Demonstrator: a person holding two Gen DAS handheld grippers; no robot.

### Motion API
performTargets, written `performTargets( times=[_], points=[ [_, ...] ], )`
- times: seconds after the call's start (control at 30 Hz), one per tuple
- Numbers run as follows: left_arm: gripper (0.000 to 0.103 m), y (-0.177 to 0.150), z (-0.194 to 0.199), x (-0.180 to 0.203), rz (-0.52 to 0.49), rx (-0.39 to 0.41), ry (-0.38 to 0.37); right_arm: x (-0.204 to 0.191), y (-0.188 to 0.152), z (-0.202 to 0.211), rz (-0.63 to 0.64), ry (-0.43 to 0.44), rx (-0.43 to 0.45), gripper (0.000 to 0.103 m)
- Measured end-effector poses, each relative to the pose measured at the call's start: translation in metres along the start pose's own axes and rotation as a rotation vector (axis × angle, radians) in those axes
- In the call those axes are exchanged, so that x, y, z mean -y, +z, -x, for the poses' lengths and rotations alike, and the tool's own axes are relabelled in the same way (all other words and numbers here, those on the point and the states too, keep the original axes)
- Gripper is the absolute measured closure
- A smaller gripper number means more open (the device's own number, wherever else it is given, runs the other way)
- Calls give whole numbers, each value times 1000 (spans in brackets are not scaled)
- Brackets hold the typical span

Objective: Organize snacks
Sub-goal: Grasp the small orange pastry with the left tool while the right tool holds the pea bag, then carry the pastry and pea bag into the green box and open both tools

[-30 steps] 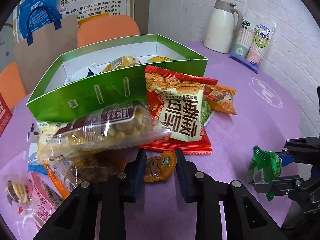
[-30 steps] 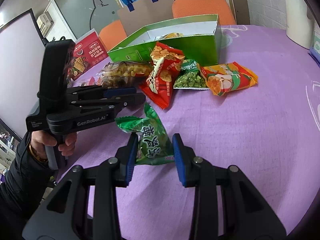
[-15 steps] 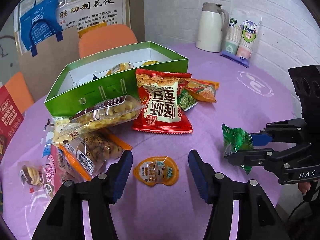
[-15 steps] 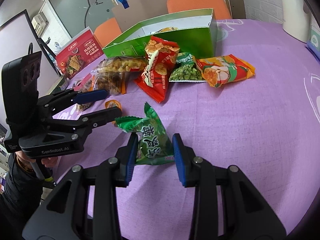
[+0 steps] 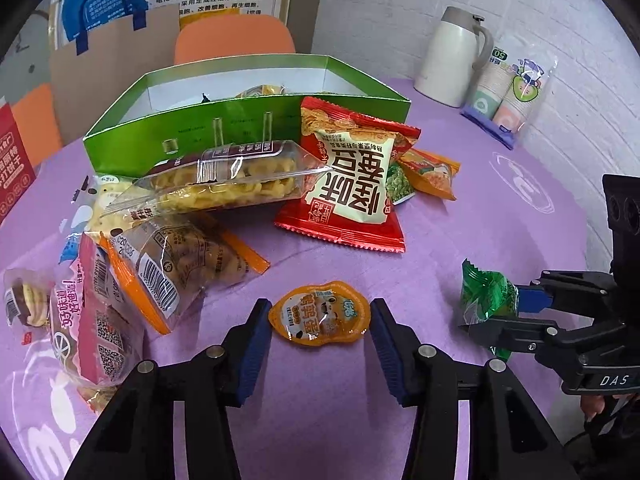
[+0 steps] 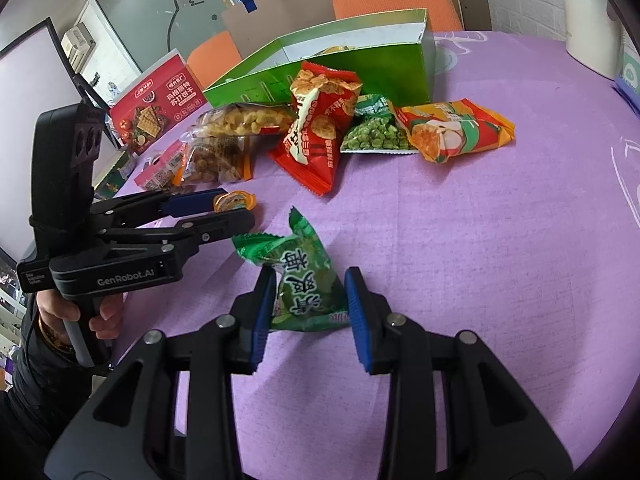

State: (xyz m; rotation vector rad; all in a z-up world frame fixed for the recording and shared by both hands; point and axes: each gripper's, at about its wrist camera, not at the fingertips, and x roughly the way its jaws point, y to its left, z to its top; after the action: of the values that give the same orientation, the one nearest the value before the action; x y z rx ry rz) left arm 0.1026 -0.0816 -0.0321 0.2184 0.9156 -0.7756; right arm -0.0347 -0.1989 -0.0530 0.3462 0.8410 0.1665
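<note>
Sorting is barely under way: most snacks lie loose on the purple bench (image 5: 500, 224), w/ only a few packs showing inside the green box (image 5: 248, 120). Orange jelly cup (image 5: 319, 313) sits flat on the bench between the left hand-held gripper (image 5: 320, 316) pads, not pinched yet; jaws are closing on it. Right hand-held gripper (image 6: 310, 300) is clamped on the green candy pack (image 6: 304, 276), lifted near the bench edge, well apart from the box. Left to do, by my read: red chip bag (image 5: 352, 184), pea pack (image 6: 374, 136), orange pack (image 6: 456, 128), clear cracker bags (image 5: 224, 184) and the pile at left.
</note>
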Motion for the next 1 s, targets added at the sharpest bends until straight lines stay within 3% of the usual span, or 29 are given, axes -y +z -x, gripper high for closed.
performTargets(
  times=[0.23, 0.37, 0.6, 0.73, 1.0],
  points=[
    [53, 3, -4, 1, 10, 2, -17, -2, -1, -1, 7, -7, 2, 66],
    [58, 2, -3, 2, 19, 6, -43, -5, 0, 0, 12, -4, 4, 67],
    [60, 3, 20, 8, 31, 72, -62, -11, 11, 12, 17, 43, 43, 67],
    [60, 16, 44, 15, 9, 137, -53, -11, 32, 22, 17, 63, 98, 67],
    [59, 73, 78, 2, 82, 260, -32, -15, 98, 35, 109, -12, 222, 67]
  ],
)
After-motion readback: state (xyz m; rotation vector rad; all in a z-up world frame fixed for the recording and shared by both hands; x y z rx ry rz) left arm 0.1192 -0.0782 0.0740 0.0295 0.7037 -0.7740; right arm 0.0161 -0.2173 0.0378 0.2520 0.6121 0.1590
